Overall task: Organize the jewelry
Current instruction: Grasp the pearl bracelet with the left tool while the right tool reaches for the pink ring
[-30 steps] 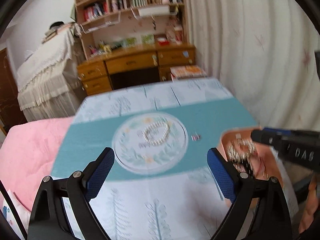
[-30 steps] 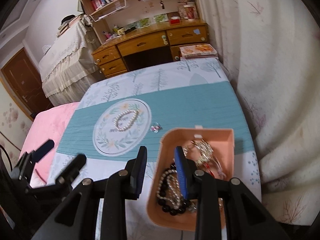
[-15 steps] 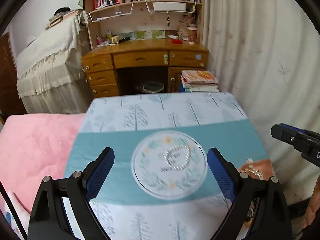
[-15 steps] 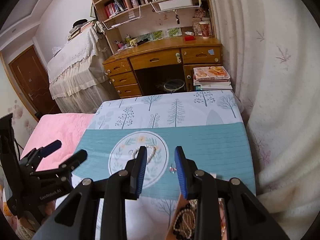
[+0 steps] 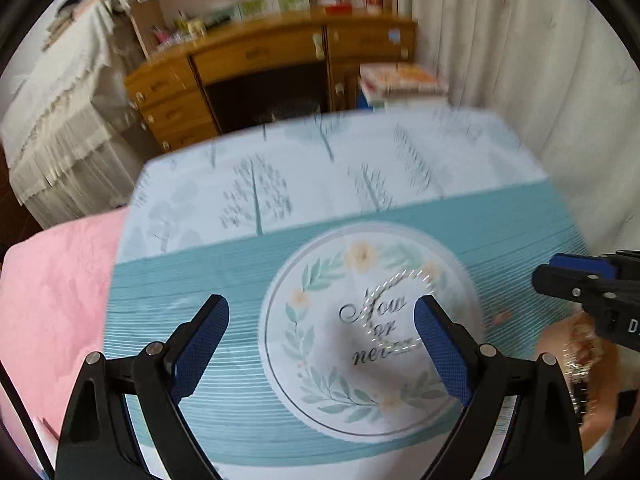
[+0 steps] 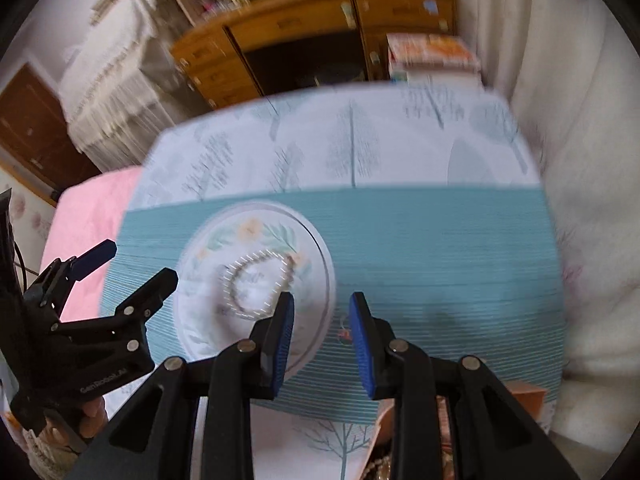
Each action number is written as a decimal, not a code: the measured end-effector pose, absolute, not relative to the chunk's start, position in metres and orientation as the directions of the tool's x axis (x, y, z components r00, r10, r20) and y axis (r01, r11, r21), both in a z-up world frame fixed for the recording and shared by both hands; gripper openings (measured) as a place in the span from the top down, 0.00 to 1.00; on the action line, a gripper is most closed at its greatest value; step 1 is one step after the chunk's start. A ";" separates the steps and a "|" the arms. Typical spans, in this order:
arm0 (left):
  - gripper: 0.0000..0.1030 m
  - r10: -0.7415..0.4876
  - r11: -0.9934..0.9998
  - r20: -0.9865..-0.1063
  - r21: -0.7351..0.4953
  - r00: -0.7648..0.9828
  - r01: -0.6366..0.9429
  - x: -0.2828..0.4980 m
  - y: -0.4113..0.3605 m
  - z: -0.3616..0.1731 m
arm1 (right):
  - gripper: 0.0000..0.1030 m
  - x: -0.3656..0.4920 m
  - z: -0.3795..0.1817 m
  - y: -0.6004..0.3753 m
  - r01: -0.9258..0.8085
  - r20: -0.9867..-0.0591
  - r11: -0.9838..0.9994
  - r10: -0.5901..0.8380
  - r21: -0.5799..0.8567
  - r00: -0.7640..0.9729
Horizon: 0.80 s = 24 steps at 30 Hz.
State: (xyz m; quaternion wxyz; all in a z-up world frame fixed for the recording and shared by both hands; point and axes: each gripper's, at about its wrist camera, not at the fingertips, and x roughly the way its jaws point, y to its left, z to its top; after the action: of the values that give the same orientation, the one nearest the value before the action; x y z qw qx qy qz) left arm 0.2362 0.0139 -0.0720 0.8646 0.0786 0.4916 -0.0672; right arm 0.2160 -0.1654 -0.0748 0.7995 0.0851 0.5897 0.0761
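A pearl bracelet [image 5: 394, 308] lies on the round white floral disc [image 5: 320, 360] printed on the teal tablecloth; it also shows in the right wrist view [image 6: 256, 284]. My left gripper [image 5: 322, 344] is open and empty above the disc, the bracelet near its right finger. My right gripper [image 6: 320, 336] is open and empty, with a small red-and-silver trinket [image 6: 343, 334] on the cloth between its fingers. The peach jewelry box [image 5: 576, 360] with several pieces sits at the right, partly hidden by the right gripper [image 5: 580, 284]. Both views are blurred.
The table's far edge [image 5: 320, 120] faces a wooden desk [image 5: 272, 60] and a stack of books [image 5: 400, 80]. A curtain [image 5: 520, 60] hangs along the right. A pink blanket [image 5: 52, 300] lies left of the table. The left gripper [image 6: 80, 320] shows at the left in the right wrist view.
Both grippers have tilted down and moved closer to the cloth. The disc and bracelet look much larger. The right gripper's fingers stand wider apart and now frame the small trinket.
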 end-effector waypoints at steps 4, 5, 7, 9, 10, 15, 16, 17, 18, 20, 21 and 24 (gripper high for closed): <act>0.10 -0.030 0.978 -0.889 0.069 0.457 0.199 0.252 0.014 -0.105 | 0.72 0.218 -0.104 -0.168 -0.001 -0.960 0.980 0.198 0.201 0.196; 0.10 -0.027 0.977 -0.893 0.071 0.450 0.199 0.256 0.014 -0.110 | 0.72 0.217 -0.107 -0.167 -0.004 -0.964 0.981 0.192 0.195 0.182; 0.17 -0.030 0.978 -0.901 0.063 0.432 0.200 0.263 0.012 -0.120 | 0.72 0.215 -0.113 -0.165 -0.007 -0.971 0.983 0.182 0.183 0.157; 0.26 -0.051 0.978 -0.915 0.036 0.401 0.207 0.270 0.011 -0.128 | 0.72 0.214 -0.119 -0.165 -0.003 -0.973 0.982 0.187 0.189 0.134; 0.28 -0.058 0.978 -0.918 0.027 0.392 0.208 0.271 0.012 -0.130 | 0.72 0.213 -0.122 -0.165 -0.002 -0.974 0.982 0.189 0.191 0.127; 0.44 -0.072 0.978 -0.931 0.005 0.358 0.211 0.278 0.008 -0.146 | 0.72 0.217 -0.132 -0.166 0.021 -0.979 0.984 0.173 0.176 0.110; 0.47 -0.081 0.978 -0.931 -0.005 0.355 0.209 0.278 0.008 -0.147 | 0.72 0.217 -0.131 -0.166 0.022 -0.978 0.984 0.174 0.178 0.118; 0.53 -0.092 0.977 -0.932 -0.017 0.351 0.211 0.278 0.008 -0.148 | 0.72 0.217 -0.131 -0.167 0.025 -0.977 0.983 0.178 0.182 0.117; 0.61 -0.099 0.977 -0.932 -0.025 0.349 0.212 0.278 0.007 -0.149 | 0.72 0.217 -0.131 -0.167 0.030 -0.975 0.980 0.190 0.194 0.113; 0.82 -0.096 0.977 -0.931 -0.019 0.353 0.214 0.277 0.005 -0.150 | 0.72 0.218 -0.132 -0.168 0.041 -0.971 0.975 0.213 0.218 0.110; 0.93 -0.096 0.976 -0.931 -0.019 0.352 0.215 0.277 0.005 -0.150 | 0.72 0.218 -0.131 -0.168 0.043 -0.970 0.975 0.213 0.220 0.120; 0.95 -0.085 0.980 -0.932 -0.014 0.352 0.198 0.277 0.005 -0.147 | 0.82 0.218 -0.129 -0.168 0.038 -0.964 0.972 0.223 0.231 0.148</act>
State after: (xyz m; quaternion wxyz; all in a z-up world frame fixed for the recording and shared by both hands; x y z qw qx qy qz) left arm 0.2773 0.0048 -0.1471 0.8206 0.0506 0.5627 -0.0862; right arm 0.2181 -0.1680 -0.1287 0.7510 0.1004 0.6497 0.0613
